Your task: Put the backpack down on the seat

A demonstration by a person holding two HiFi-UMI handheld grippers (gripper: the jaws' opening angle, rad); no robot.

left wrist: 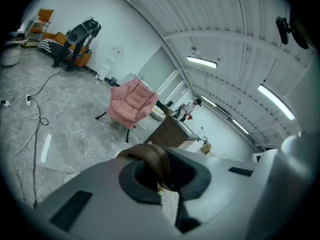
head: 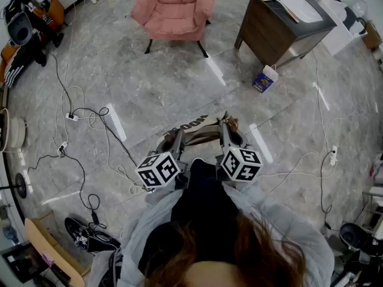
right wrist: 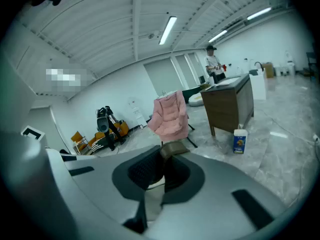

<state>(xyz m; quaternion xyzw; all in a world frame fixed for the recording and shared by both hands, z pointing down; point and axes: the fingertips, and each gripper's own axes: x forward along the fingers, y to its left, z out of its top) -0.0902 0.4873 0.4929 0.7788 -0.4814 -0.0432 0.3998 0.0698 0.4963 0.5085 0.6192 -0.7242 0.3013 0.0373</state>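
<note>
The backpack (head: 202, 187) hangs dark in front of the person, its brown straps (head: 200, 135) stretched between the two grippers. My left gripper (head: 178, 139) is shut on one brown strap (left wrist: 153, 163), which loops over the jaws in the left gripper view. On the other side my right gripper (head: 225, 128) is shut on a strap end (right wrist: 173, 149). The pink armchair (head: 175, 6) stands well ahead across the floor, its seat bare. It shows too as the pink armchair (left wrist: 131, 104) and the pink armchair (right wrist: 170, 116) in the gripper views.
A dark wooden desk (head: 287, 26) stands right of the chair, with a blue-and-white carton (head: 264, 79) on the floor beside it. Cables (head: 90, 118) trail over the floor at left. Camera gear (head: 24, 23) sits far left. A person (right wrist: 214, 64) stands behind the desk.
</note>
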